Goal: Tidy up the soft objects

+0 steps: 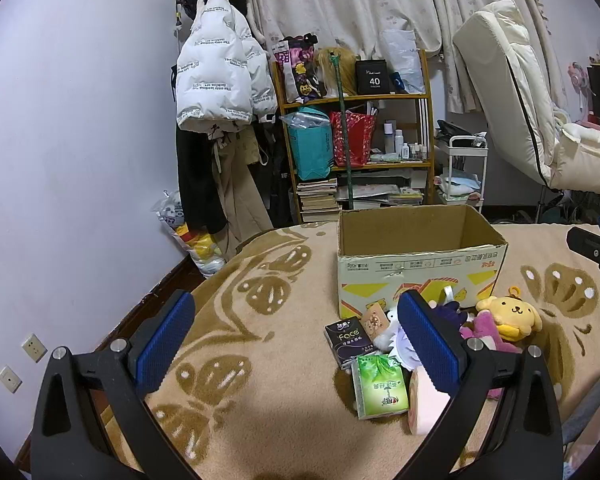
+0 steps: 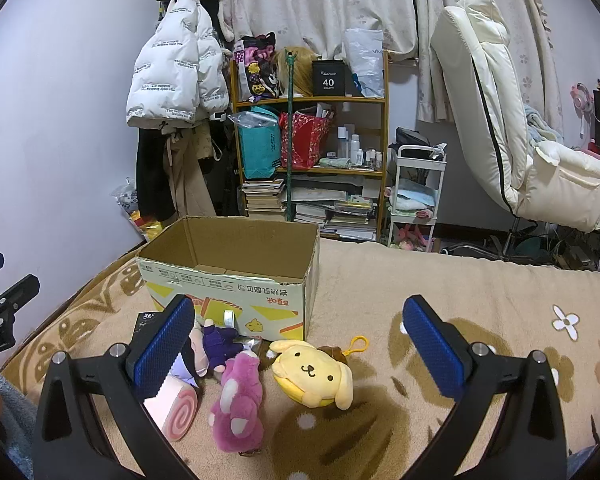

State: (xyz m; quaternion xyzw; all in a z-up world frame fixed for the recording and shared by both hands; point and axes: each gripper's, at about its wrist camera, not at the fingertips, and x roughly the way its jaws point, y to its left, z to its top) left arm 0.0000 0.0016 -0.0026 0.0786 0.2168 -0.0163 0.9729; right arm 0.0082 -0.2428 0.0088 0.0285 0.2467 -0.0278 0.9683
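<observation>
Your left gripper (image 1: 296,344) and right gripper (image 2: 300,348) gape unladen; the cardboard box (image 2: 236,280) looks unfilled, with every soft toy and tissue pack waiting before it.

Even, cool indoor light from above; my view is sharp in the middle, bowed and black-cornered at the rim. Soft shadows pool on the blanket (image 2: 380,288) beneath my grippers.
</observation>
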